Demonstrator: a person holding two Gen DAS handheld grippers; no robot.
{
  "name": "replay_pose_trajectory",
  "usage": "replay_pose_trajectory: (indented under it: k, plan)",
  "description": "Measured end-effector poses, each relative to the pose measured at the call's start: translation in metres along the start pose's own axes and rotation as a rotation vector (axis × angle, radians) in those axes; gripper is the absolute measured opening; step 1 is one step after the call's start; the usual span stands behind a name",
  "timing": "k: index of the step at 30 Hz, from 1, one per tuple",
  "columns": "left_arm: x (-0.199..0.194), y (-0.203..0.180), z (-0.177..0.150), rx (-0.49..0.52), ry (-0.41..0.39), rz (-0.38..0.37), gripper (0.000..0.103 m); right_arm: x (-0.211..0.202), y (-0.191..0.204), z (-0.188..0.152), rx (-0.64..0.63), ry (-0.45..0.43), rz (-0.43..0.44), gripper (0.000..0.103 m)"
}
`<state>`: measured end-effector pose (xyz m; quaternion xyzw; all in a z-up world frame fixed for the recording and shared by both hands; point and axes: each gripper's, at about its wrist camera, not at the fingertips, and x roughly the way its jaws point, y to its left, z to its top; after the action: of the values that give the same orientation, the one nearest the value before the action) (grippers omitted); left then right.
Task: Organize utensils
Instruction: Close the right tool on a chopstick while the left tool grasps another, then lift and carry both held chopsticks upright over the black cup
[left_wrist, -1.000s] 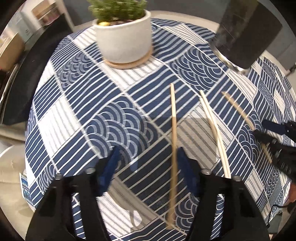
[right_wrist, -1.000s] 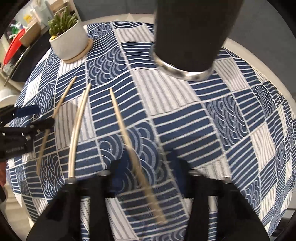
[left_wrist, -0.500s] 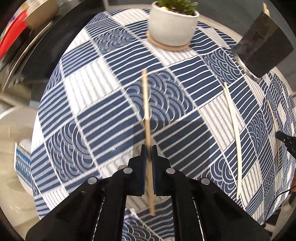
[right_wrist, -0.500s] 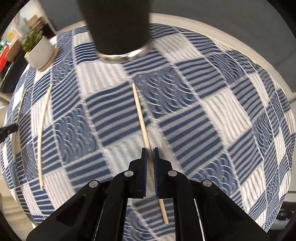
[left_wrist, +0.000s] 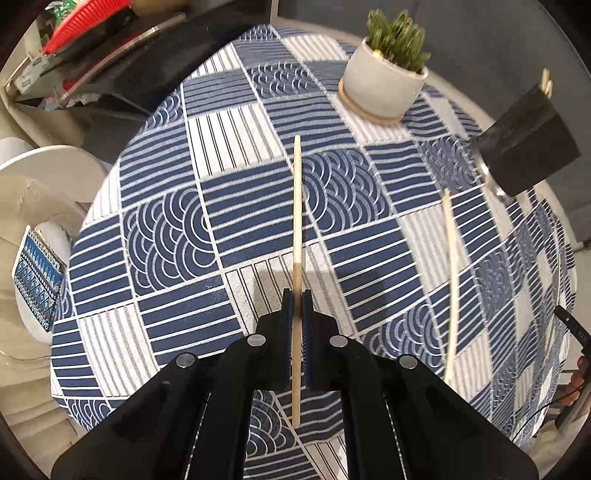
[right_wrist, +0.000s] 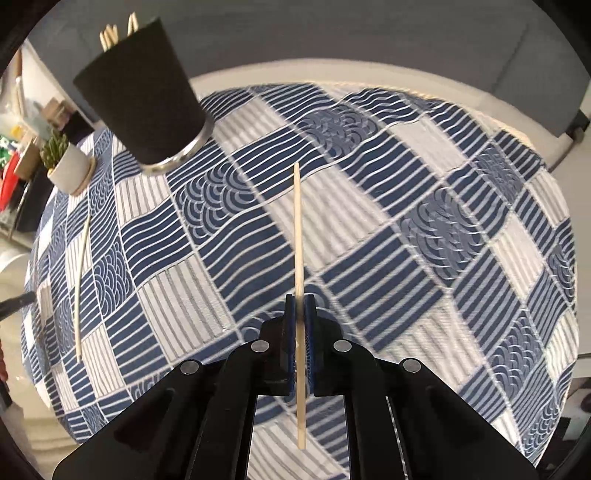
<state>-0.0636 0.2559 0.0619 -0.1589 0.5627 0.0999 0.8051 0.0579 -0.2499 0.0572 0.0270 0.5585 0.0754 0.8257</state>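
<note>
My left gripper (left_wrist: 296, 295) is shut on a wooden chopstick (left_wrist: 297, 206) and holds it above the blue patterned tablecloth (left_wrist: 177, 236). My right gripper (right_wrist: 300, 300) is shut on a second chopstick (right_wrist: 296, 229), also lifted off the cloth. A pale chopstick (left_wrist: 453, 273) still lies on the table to the right in the left wrist view; it is the pale chopstick (right_wrist: 81, 280) at the left in the right wrist view. The dark utensil cup (right_wrist: 144, 99) holds several chopsticks; it is the dark cup (left_wrist: 528, 144) at the upper right in the left wrist view.
A potted succulent (left_wrist: 388, 81) in a white pot stands on a coaster at the back of the table. A shelf with clutter (left_wrist: 74, 44) and a white chair (left_wrist: 40, 206) lie beyond the table's left edge. The other gripper's tip (left_wrist: 572, 328) shows at the right edge.
Both grippers closed on a chopstick each and lifted them off the cloth. Both moved across the table, so the cup and the plant now sit farther off in the views.
</note>
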Motion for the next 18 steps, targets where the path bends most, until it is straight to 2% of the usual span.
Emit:
replay_pose_trajectory:
  k: [2, 6, 18]
  plan:
    - [-0.012, 0.0, -0.002, -0.005, -0.022, -0.001, 0.005, -0.004, 0.006, 0.004, 0.007, -0.022, 0.013, 0.005]
    - [-0.03, -0.015, 0.017, -0.007, -0.072, -0.012, 0.005, -0.017, 0.021, 0.0, 0.002, -0.071, 0.021, 0.005]
    - [-0.073, -0.071, 0.076, 0.021, -0.189, -0.014, 0.005, -0.057, 0.024, 0.058, -0.082, -0.199, 0.081, 0.005]
